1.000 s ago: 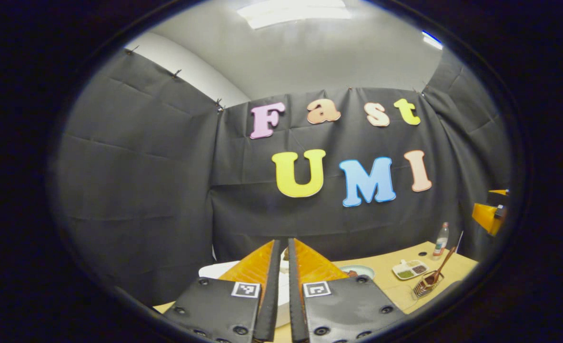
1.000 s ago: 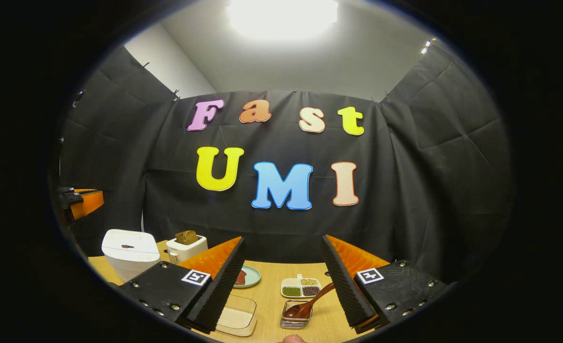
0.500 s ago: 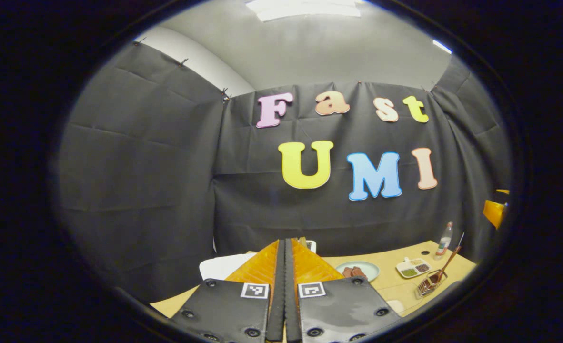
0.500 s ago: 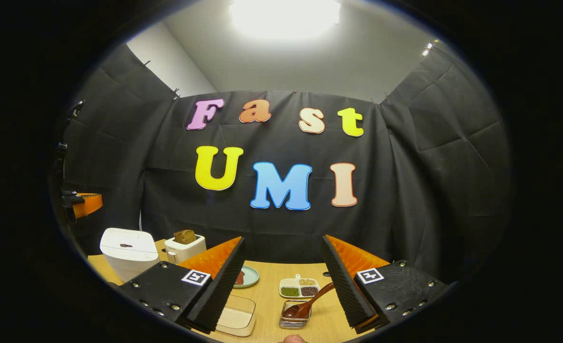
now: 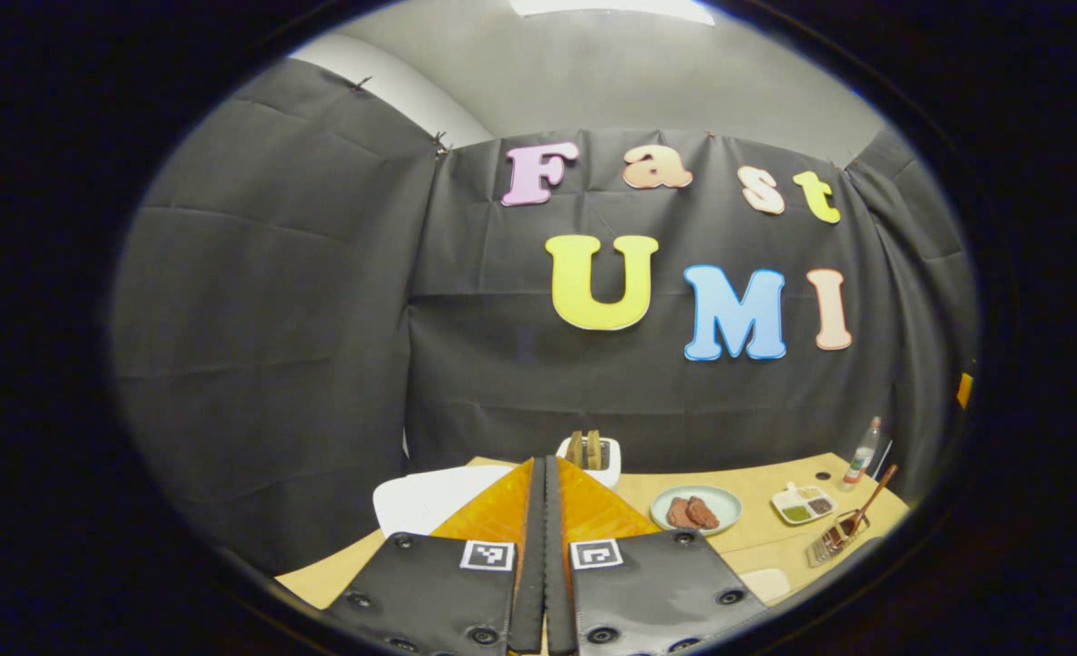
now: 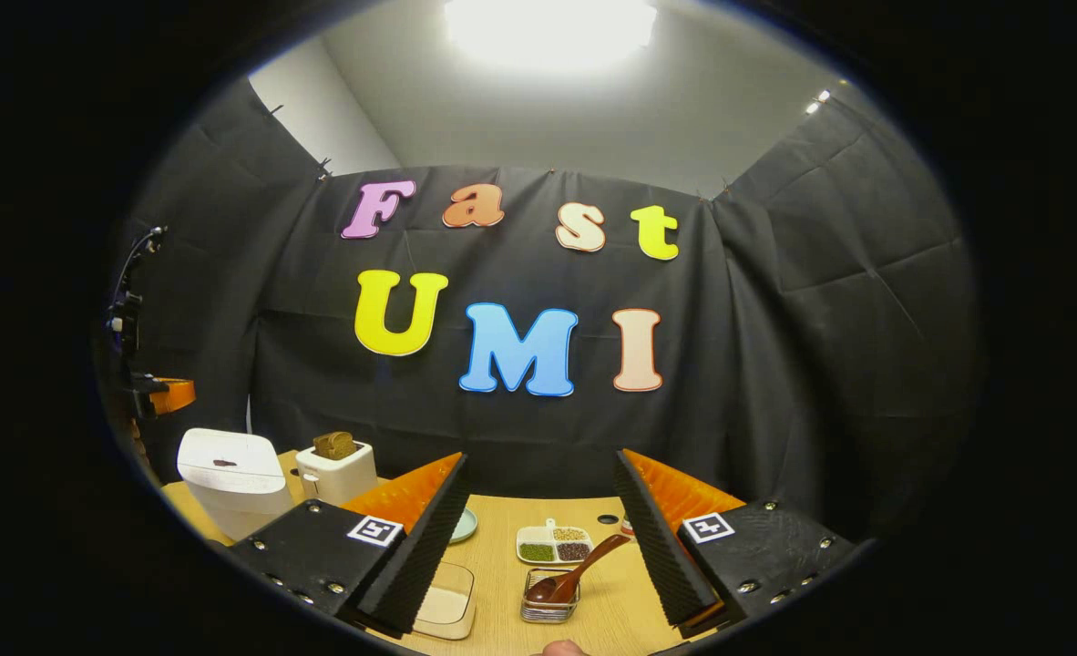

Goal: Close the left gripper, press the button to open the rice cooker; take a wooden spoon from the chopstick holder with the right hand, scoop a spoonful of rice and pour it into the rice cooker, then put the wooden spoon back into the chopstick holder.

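The left gripper (image 5: 544,474) has its two fingers pressed flat together with nothing between them, and it sits up above the white rice cooker (image 5: 429,497), whose lid is down. The right gripper (image 6: 540,497) is wide open and holds nothing. Just past it on the table (image 6: 511,565), the wooden spoon (image 6: 575,574) leans in the chopstick holder (image 6: 549,609), beside a clear box of rice (image 6: 443,609).

Cloth-walled booth (image 6: 821,301) staging a kitchen table (image 6: 538,515).
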Motion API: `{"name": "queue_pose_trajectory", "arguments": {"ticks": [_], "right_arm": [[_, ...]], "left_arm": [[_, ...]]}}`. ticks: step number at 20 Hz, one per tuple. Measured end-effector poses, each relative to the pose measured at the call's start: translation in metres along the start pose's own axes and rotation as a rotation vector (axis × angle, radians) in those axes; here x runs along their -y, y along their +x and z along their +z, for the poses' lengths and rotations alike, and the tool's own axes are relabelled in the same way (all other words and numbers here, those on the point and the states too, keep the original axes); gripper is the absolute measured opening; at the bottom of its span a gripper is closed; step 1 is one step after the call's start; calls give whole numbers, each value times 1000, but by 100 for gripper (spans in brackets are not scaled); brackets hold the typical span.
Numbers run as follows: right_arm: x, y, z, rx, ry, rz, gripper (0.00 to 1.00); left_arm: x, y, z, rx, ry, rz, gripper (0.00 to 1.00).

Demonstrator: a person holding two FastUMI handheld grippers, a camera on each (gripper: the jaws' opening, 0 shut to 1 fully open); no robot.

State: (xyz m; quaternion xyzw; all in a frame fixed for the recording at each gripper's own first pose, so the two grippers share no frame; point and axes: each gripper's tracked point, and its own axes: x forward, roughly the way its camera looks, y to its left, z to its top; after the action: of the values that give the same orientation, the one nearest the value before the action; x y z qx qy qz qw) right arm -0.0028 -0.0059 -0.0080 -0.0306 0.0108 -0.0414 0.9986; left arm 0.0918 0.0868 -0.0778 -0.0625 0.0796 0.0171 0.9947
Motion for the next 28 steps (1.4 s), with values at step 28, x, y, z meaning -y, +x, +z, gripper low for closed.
{"name": "queue_pose_trajectory", "arguments": {"ticks": [28], "right_arm": [[-7,-11,-9,-55,-3,-68,96]], "left_arm": [[-25,76,-146,-316,-49,-23,9]]}}
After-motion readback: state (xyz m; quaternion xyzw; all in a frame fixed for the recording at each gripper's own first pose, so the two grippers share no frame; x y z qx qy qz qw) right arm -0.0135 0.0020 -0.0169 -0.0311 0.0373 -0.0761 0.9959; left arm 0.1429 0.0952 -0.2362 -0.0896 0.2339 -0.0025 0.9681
